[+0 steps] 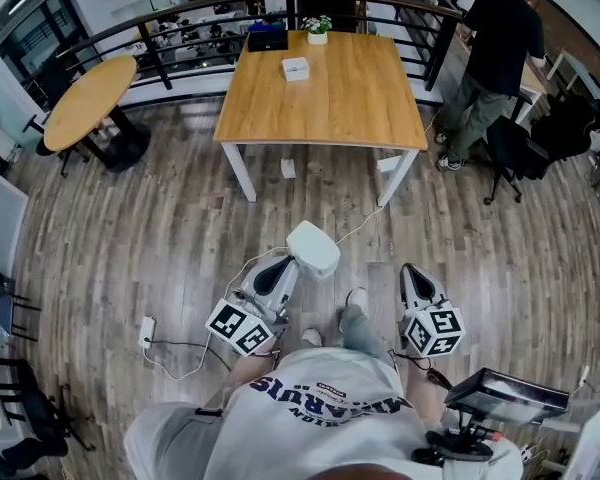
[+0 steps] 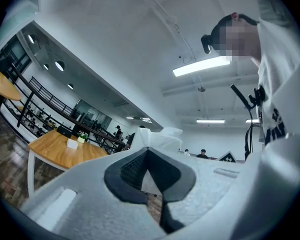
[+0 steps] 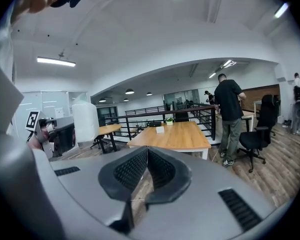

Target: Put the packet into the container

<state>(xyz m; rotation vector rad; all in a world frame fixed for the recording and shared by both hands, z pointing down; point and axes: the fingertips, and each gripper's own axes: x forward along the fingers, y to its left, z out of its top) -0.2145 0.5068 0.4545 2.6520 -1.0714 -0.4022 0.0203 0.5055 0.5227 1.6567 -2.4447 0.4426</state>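
Left hand-held gripper (image 1: 291, 262) clamps white packet (image 1: 314, 249), apparently by edge; right hand-held gripper (image 1: 411, 270) alongside, apart; wooden table (image 1: 325, 98) beyond.

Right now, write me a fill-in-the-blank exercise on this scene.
1. The left gripper is shut on the ___.
2. The right gripper is shut and holds ___.
3. The colour of the box on the square table is ___.
Missing words: packet; nothing; white.
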